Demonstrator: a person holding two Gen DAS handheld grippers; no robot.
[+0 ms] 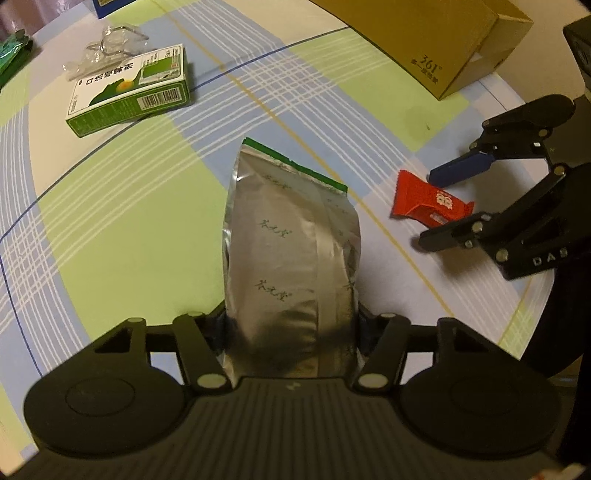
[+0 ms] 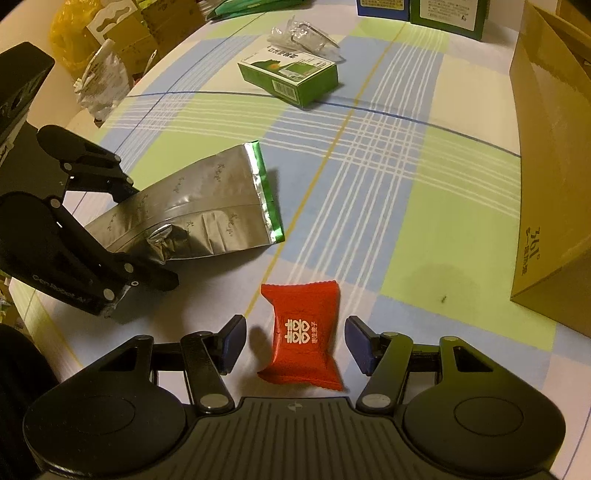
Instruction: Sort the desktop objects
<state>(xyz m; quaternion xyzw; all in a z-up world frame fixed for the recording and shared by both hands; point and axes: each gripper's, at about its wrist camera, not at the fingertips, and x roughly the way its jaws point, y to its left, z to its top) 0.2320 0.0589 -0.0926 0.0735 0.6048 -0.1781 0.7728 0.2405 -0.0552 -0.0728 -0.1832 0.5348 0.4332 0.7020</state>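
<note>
A silver foil pouch (image 1: 291, 240) with a green sealed end lies on the plaid tablecloth (image 1: 110, 229). My left gripper (image 1: 291, 321) is shut on the pouch's near end. From the right wrist view the pouch (image 2: 207, 206) shows a crumpled dent where the left gripper (image 2: 144, 236) squeezes it. A red candy packet (image 2: 303, 343) with white characters lies flat between the blue pads of my right gripper (image 2: 297, 343). Gaps show on both sides of the packet, so that gripper is open. The left wrist view also shows the right gripper (image 1: 448, 201) straddling the red packet (image 1: 424, 201).
A green and white carton (image 1: 129, 92) lies flat at the back left, with crumpled clear wrap (image 1: 110, 44) behind it. A tall tan cardboard box (image 2: 546, 184) stands along the right side. Blue and green boxes (image 2: 447, 14) line the far edge. Bags (image 2: 103, 81) are piled beyond the left edge.
</note>
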